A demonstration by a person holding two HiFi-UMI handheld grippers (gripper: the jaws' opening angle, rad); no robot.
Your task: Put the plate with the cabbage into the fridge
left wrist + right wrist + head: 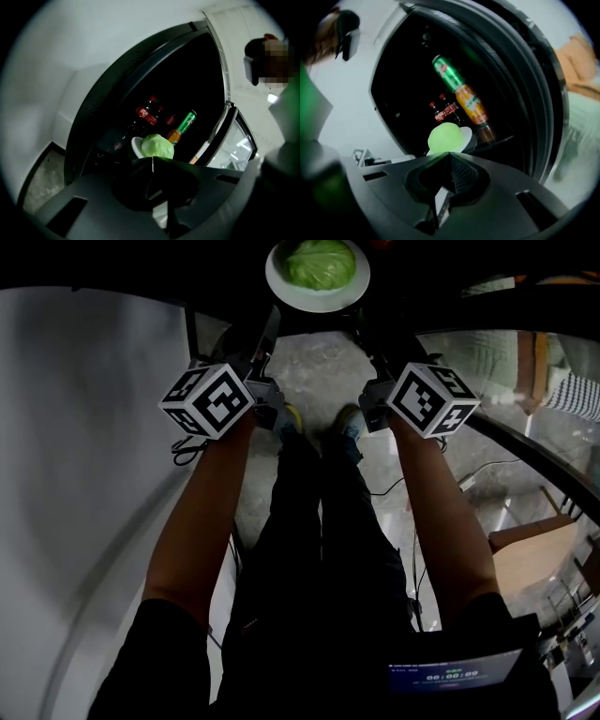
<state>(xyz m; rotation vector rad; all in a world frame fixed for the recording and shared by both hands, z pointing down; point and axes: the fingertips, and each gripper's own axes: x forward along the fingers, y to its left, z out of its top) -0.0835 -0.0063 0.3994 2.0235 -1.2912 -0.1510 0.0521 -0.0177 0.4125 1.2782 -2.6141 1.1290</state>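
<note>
A white plate [279, 289] carrying a green cabbage [321, 263] hangs at the mouth of the dark fridge [141, 263], at the top of the head view. My left gripper [274, 317] is shut on the plate's left rim and my right gripper [366, 329] is shut on its right rim. In the left gripper view the jaws [152, 159] meet just under the cabbage [157, 146] and plate [135, 144]. The right gripper [449, 153] shows the same, with cabbage [445, 139] and plate [468, 137] just beyond its tips. Whether the plate rests on a shelf is hidden.
Inside the fridge stand cola bottles [146, 115], a green can [446, 72] and an orange bottle [472, 105]. The glass door [506, 399] stands open at right and a white panel [84, 474] is at left. A person stands nearby [281, 108].
</note>
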